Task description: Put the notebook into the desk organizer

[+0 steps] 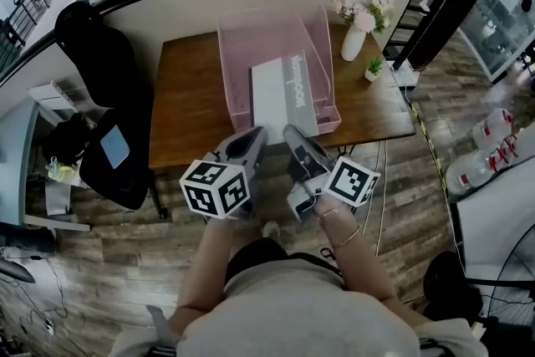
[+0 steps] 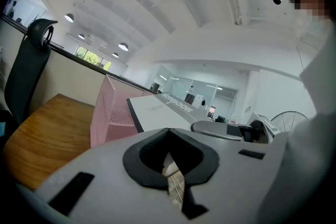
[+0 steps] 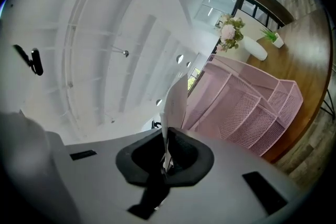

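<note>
White notebook [image 1: 282,92]: long axis points away from you, inside pink organizer [image 1: 242,46] | your right claw [image 1: 290,130]: pinched on its near edge | your left claw [image 1: 258,132]: closed, empty

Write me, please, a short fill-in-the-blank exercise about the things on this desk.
1. The mesh desk organizer is ___ in colour.
2. The right gripper is shut on the edge of a white and grey ___.
3. The flowers stand in a white ___ at the desk's back corner.
Missing words: pink; notebook; vase.
</note>
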`<state>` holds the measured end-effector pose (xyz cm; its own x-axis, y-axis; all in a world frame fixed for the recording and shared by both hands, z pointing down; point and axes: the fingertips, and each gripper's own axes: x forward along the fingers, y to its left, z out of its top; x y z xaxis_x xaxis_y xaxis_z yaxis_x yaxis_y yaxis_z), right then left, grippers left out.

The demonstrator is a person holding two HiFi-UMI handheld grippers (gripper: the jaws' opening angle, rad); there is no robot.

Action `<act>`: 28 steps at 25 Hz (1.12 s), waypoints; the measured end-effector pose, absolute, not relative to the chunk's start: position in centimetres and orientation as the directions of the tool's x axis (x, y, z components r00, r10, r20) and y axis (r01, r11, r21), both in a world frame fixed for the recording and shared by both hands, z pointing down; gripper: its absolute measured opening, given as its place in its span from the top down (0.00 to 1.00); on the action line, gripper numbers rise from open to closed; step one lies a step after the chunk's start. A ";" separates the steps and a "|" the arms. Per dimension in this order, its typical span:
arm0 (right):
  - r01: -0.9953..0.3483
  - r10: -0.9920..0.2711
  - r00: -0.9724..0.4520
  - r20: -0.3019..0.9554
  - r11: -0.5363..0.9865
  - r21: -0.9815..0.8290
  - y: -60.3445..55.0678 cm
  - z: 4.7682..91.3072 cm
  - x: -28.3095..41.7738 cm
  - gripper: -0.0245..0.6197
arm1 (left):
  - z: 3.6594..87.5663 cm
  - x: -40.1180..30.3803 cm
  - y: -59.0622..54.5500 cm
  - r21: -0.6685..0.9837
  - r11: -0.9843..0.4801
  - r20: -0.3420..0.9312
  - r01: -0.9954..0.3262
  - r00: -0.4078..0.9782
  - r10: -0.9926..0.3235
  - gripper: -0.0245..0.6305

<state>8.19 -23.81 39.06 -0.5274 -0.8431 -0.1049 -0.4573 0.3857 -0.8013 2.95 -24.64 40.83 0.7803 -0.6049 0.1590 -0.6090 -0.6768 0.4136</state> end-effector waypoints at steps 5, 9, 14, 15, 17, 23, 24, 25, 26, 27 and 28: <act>-0.438 -0.843 -0.528 -0.099 0.371 -0.819 -25.8 39.9 8.9 0.95 | 41.0 3.3 -26.6 0.424 -0.670 0.145 -0.609 0.776 -0.614 0.95; -0.392 -0.856 -0.510 -0.082 0.316 -0.864 -27.1 41.3 9.9 0.92 | 41.1 3.7 -27.7 0.416 -0.676 0.129 -0.607 0.776 -0.617 0.95; -0.343 -0.854 -0.511 -0.102 0.312 -0.886 -28.2 41.7 10.2 0.90 | 40.5 3.8 -28.4 0.398 -0.680 0.116 -0.616 0.769 -0.629 0.95; -0.334 -0.852 -0.514 -0.103 0.309 -0.890 -28.3 41.8 10.1 0.89 | 40.3 3.7 -28.5 0.397 -0.679 0.115 -0.618 0.767 -0.632 0.95; -0.327 -0.844 -0.526 -0.107 0.317 -0.890 -28.6 41.8 9.8 0.89 | 40.3 3.5 -28.6 0.394 -0.676 0.117 -0.622 0.764 -0.635 0.95; -0.346 -0.841 -0.538 -0.059 0.284 -0.894 -29.4 42.8 9.3 0.88 | 40.6 3.3 -28.5 0.376 -0.679 0.129 -0.631 0.761 -0.636 0.95; -0.346 -0.837 -0.543 -0.061 0.290 -0.892 -29.5 42.8 9.3 0.88 | 40.6 3.3 -28.4 0.370 -0.681 0.131 -0.631 0.762 -0.635 0.95; -0.348 -0.834 -0.547 -0.064 0.297 -0.889 -29.5 42.7 9.2 0.88 | 40.6 3.5 -28.3 0.364 -0.685 0.133 -0.632 0.763 -0.633 0.95; -0.352 -0.833 -0.549 -0.065 0.301 -0.887 -29.6 42.7 9.3 0.87 | 40.6 3.6 -28.1 0.356 -0.688 0.137 -0.632 0.764 -0.631 0.95; -0.356 -0.833 -0.549 -0.063 0.302 -0.884 -29.6 42.7 9.3 0.87 | 40.7 3.7 -28.0 0.349 -0.691 0.141 -0.633 0.764 -0.629 0.95; -0.362 -0.834 -0.548 -0.061 0.303 -0.882 -29.7 42.7 9.3 0.87 | 40.7 3.8 -27.9 0.344 -0.692 0.144 -0.634 0.764 -0.629 0.95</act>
